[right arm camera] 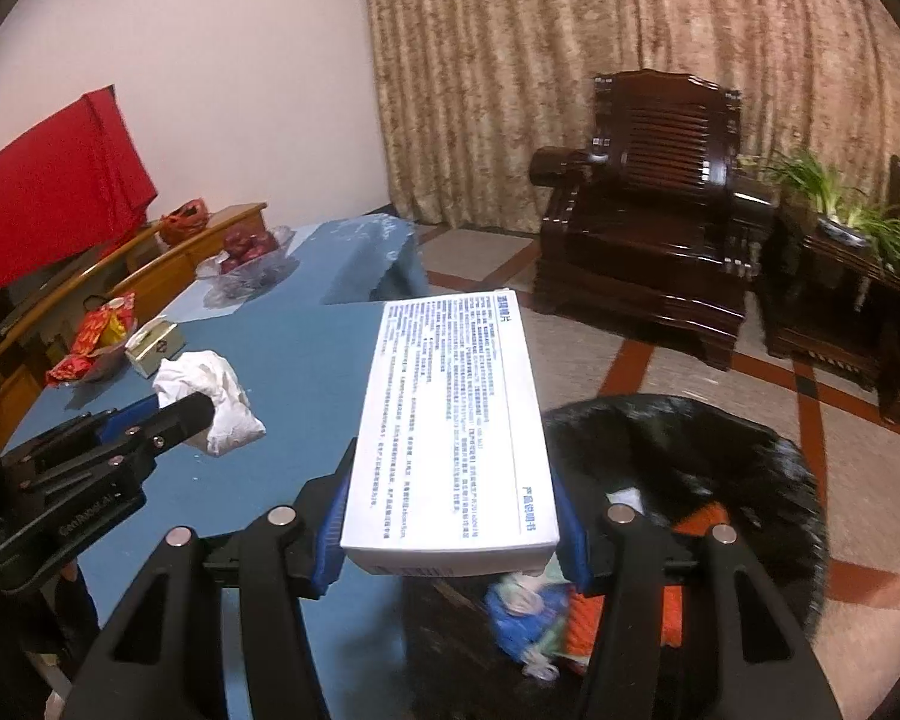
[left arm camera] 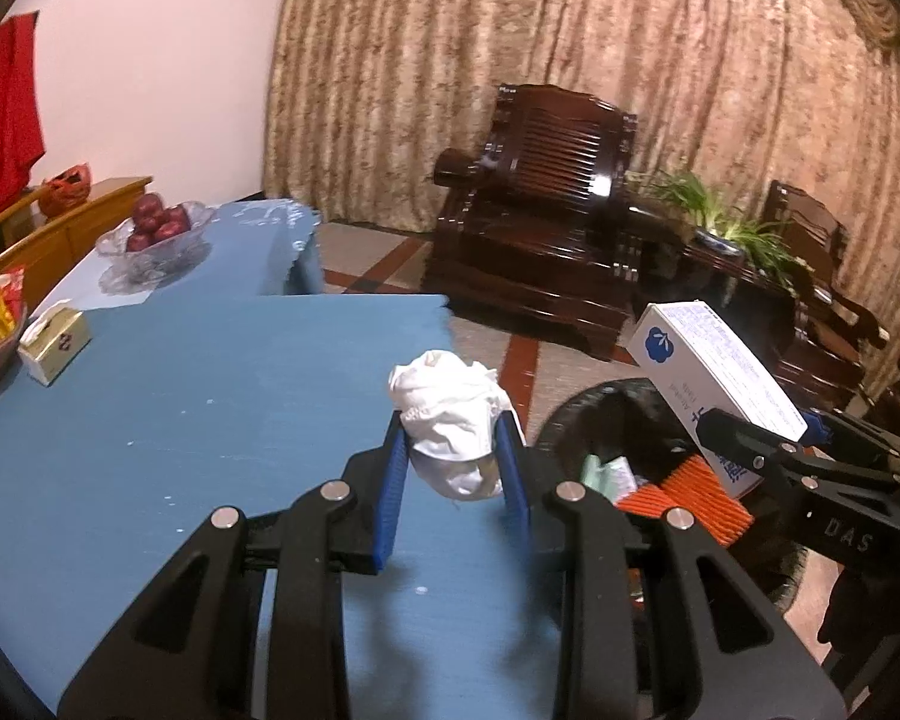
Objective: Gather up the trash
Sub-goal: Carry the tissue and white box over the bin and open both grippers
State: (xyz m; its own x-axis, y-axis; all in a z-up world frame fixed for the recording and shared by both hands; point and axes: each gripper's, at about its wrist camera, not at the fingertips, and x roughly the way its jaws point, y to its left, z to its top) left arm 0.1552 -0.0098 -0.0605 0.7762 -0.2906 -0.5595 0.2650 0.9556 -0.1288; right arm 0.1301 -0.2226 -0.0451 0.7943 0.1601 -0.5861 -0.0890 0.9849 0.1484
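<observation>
two loads: left gripper [left arm camera: 453, 462] around one crumpled tissue [left arm camera: 450, 420], right gripper [right arm camera: 450, 516] around one white box [right arm camera: 450, 420]

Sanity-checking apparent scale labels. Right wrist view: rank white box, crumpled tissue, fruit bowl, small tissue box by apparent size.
1. white box, inflated by nearness
2. crumpled tissue
3. fruit bowl, close to the crumpled tissue in apparent size, order unsure
4. small tissue box

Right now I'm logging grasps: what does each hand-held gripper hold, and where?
Left hand-held gripper: crumpled white tissue, pinched at its sides. Right hand-held gripper: white box, clamped across its near end.
</observation>
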